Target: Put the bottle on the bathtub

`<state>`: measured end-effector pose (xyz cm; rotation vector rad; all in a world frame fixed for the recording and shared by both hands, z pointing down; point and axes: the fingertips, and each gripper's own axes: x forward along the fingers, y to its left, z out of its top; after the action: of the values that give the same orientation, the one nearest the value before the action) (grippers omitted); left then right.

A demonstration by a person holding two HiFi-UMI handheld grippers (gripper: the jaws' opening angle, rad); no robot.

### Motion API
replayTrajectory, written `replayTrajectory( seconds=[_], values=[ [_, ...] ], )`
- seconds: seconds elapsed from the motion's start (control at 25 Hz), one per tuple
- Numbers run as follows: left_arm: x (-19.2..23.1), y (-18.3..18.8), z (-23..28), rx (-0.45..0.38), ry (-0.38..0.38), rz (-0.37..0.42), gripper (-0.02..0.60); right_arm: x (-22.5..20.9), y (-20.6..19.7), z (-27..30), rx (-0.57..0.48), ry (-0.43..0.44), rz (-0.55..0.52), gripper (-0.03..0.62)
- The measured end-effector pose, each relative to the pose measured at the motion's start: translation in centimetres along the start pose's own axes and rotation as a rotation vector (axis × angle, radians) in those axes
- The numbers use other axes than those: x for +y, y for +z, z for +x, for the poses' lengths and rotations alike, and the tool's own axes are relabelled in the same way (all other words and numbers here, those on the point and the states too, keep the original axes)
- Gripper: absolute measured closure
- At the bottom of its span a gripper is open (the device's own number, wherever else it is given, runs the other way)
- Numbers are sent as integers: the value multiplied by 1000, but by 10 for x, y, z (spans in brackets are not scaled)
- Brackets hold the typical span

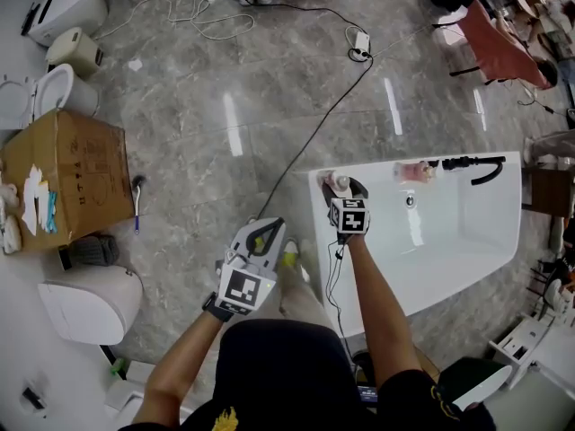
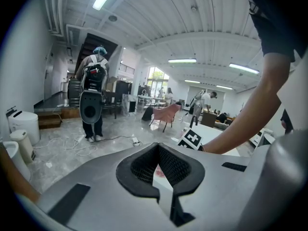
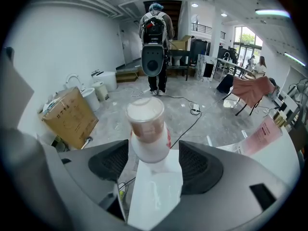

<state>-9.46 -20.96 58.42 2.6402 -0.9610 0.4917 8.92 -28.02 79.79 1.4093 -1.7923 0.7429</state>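
Bottle (image 3: pixel 147 129) stands upright on the far-left corner of the bathtub (image 1: pixel 467 227) rim, dead centre between the right gripper's (image 3: pixel 154 160) jaws. They're spread with a gap showing, so it looks let go. With the bottle's long axis vertical, backing straight off should clear it. Left gripper (image 1: pixel 262 233) is clenched on nothing, off the tub. Count: 1 bottle, 1 tub, 2 grippers, 1 pinkish thing (image 1: pixel 415 171) on the far edge.

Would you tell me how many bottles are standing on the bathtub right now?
1. The bottle stands on the corner rim of the bathtub, between the open right tongs. The pink item farther along the rim looks like a flat pack, though I cannot be sure.
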Motion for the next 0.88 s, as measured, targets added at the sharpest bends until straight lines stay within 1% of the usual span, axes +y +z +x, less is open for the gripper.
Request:
replayTrajectory(
  seconds=[0.16,0.28,0.36,0.44,0.52,0.6,0.64,0.68,0.8,0.84,0.88],
  values=[
    [-2,1,-9,6,-29,25,565,5,-6,-11,9,2,29,270],
    [-4,2,-14,12,-62,42,565,7,-5,-29,-6,-11,54,270],
    [-5,5,-16,20,-94,66,565,14,-1,-46,-26,-15,39,273],
    [-11,8,-14,28,-132,93,565,25,5,-71,-61,-20,2,295],
    [-17,7,-9,39,-175,116,565,36,8,-102,-120,-37,-6,351],
    [-25,1,-3,55,-216,145,565,44,6,-136,-186,-64,21,380],
    [-30,1,-1,60,-236,168,565,47,3,-154,-217,-79,45,404],
    [-36,4,1,60,-258,201,565,49,-1,-172,-245,-95,76,421],
    [-57,32,3,37,-313,312,565,50,-15,-227,-333,-162,172,530],
    [-65,40,-1,27,-322,334,565,51,-22,-246,-358,-185,195,569],
    [-72,47,-8,17,-325,347,565,54,-30,-264,-380,-202,213,592]
  ],
)
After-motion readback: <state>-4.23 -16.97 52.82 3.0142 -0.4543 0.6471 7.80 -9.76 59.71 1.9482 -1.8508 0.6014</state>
